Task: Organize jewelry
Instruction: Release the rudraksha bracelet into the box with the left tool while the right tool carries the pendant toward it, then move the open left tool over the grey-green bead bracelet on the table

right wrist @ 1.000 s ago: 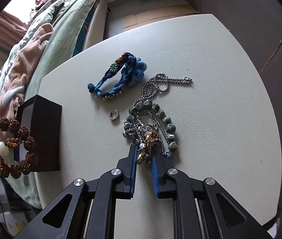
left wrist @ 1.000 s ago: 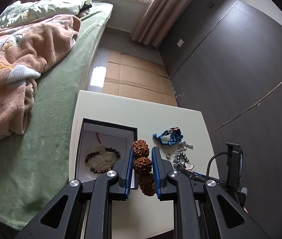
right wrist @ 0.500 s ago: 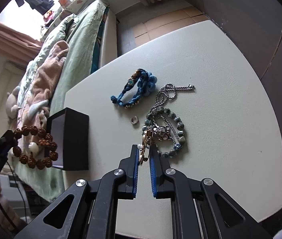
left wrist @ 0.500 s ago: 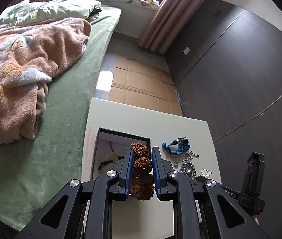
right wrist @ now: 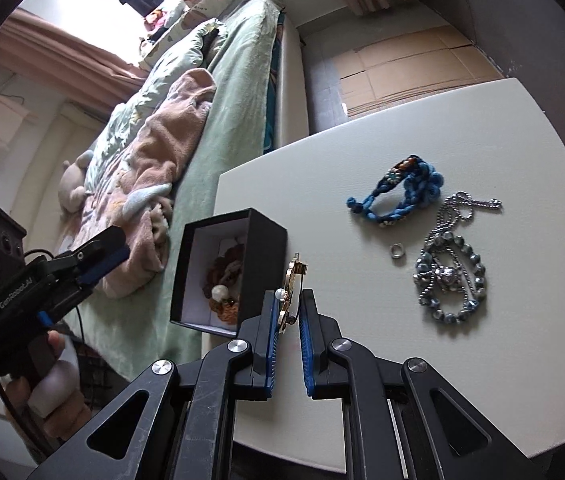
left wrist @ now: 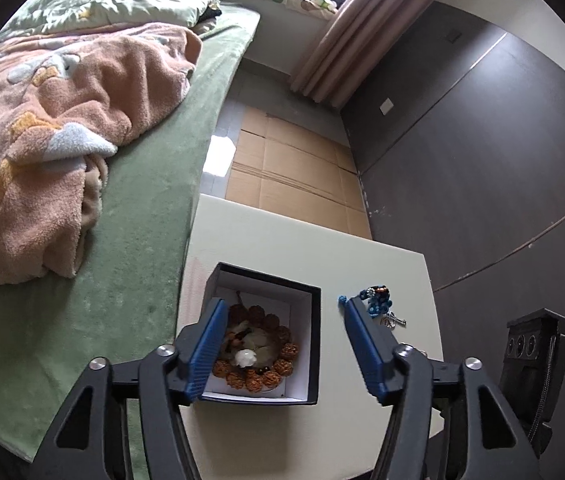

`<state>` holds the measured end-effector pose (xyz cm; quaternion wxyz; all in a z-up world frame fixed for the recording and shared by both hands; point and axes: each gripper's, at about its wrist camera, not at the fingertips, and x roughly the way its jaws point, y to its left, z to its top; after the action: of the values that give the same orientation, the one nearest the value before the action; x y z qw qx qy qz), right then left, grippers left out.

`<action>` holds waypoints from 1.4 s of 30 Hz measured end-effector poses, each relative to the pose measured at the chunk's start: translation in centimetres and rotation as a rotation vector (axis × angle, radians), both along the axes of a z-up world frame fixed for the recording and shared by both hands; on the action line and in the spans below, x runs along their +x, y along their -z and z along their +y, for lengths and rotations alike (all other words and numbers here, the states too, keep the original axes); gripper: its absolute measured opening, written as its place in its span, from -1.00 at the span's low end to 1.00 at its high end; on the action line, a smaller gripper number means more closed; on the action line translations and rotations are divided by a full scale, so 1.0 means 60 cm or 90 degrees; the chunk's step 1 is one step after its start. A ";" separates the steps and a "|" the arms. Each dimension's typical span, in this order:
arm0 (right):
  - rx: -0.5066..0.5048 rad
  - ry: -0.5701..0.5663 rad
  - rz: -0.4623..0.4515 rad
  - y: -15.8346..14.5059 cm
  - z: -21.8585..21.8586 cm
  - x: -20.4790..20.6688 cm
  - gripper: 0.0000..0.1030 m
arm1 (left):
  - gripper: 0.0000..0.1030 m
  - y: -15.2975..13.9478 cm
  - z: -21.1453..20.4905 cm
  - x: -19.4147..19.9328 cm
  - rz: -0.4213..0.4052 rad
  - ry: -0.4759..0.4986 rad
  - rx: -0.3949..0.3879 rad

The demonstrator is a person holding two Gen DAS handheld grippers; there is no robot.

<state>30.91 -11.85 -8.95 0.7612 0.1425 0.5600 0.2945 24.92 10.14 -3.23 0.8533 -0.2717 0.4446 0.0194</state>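
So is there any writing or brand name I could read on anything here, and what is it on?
"GenRobot.AI": white letters on the black body of the left gripper, seen in the right wrist view; the last letters are small, so that reading is not certain.
No readable text on the black box, the jewelry or the table.

In the left wrist view, the left gripper's (left wrist: 284, 344) near finger covered the left part of the brown bead bracelet (left wrist: 266, 364) inside the black box (left wrist: 314, 344). Its far finger hid most of the jewelry right of centre; only part of the blue braided bracelet (left wrist: 378, 300) and a bit of chain showed.

In the right wrist view, the box wall (right wrist: 262, 264) concealed part of the bracelet inside. The gold piece (right wrist: 292, 292) between the right gripper's (right wrist: 288, 320) fingers was too small to identify. The bed (right wrist: 218, 92) was cut off by the upper left edge.
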 end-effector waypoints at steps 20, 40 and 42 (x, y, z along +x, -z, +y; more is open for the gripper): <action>0.027 -0.093 0.007 -0.001 0.139 0.003 0.16 | 0.62 0.001 0.055 -0.051 -0.002 -0.058 0.001; 0.005 0.084 0.012 0.006 -0.112 0.010 0.60 | 0.66 0.010 -0.105 0.028 0.003 0.073 0.007; 0.003 0.103 0.016 0.009 -0.137 0.011 0.60 | 0.66 0.010 -0.130 0.037 0.005 0.093 0.013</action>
<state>31.58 -20.09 -9.51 0.7753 0.1930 0.5551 0.2314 27.14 2.35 -3.86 0.8534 -0.2300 0.4662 -0.0372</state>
